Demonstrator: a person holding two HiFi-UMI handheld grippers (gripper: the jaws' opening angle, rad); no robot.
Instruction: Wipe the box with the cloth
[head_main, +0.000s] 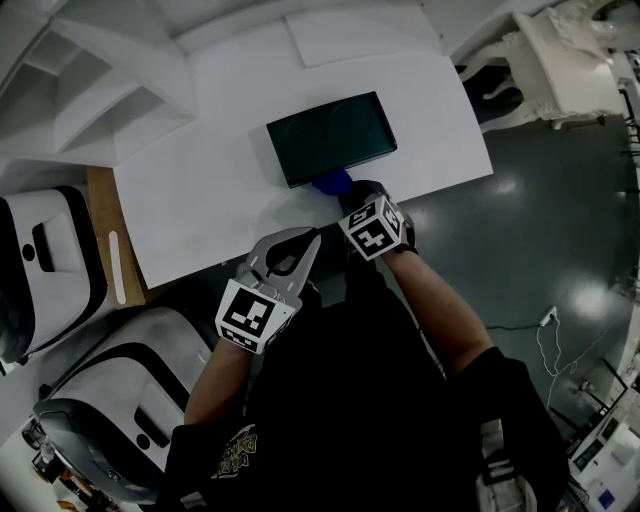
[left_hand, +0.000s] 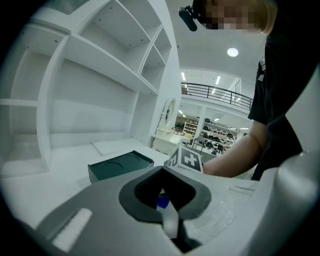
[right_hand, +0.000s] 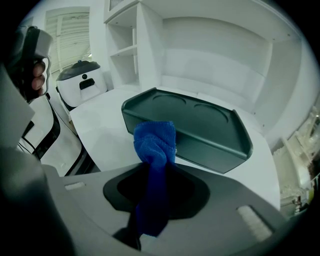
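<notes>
Right tongs (right_hand: 156, 167) clench the bunched blue cloth (right_hand: 155, 142) at the box's (right_hand: 200, 125) near wall on a white counter (head_main: 220, 200) backed by white shelving (left_hand: 100, 75); left tongs (left_hand: 161, 170) clenched, empty. Box: dark green, two round recesses.

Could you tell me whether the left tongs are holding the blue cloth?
No, the cloth is clamped in the right tongs; the left tongs are shut and empty.

- From the head view I see only a corner of the blue cloth (head_main: 332, 182); the right gripper (head_main: 350, 192) covers the rest.
- The cloth hides where its jaws meet.
</notes>
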